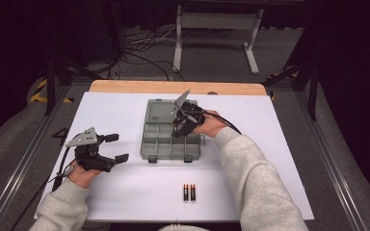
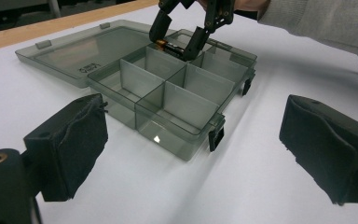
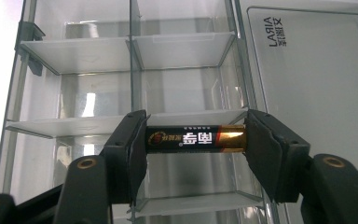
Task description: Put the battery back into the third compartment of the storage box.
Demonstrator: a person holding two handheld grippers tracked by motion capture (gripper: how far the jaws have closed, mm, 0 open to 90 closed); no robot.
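Observation:
A clear grey compartment box (image 1: 150,147) lies open mid-table, its lid (image 1: 160,109) folded flat behind it. My right gripper (image 1: 180,126) reaches into its back right corner, shut end to end on a black and gold battery (image 3: 196,138). The battery (image 2: 170,46) hangs level over a compartment beside the lid (image 3: 307,70); I cannot tell whether it touches the bottom. My left gripper (image 1: 117,147) rests on the white sheet left of the box, open, with nothing between its pads (image 2: 70,144). Two more batteries (image 1: 189,192) lie side by side near the front edge.
The box's other compartments (image 2: 177,100) hold nothing. White sheet (image 1: 125,192) covers the table, with a wooden strip (image 1: 173,87) along the far edge. Beyond the table are cables and a desk frame (image 1: 217,29) on the floor.

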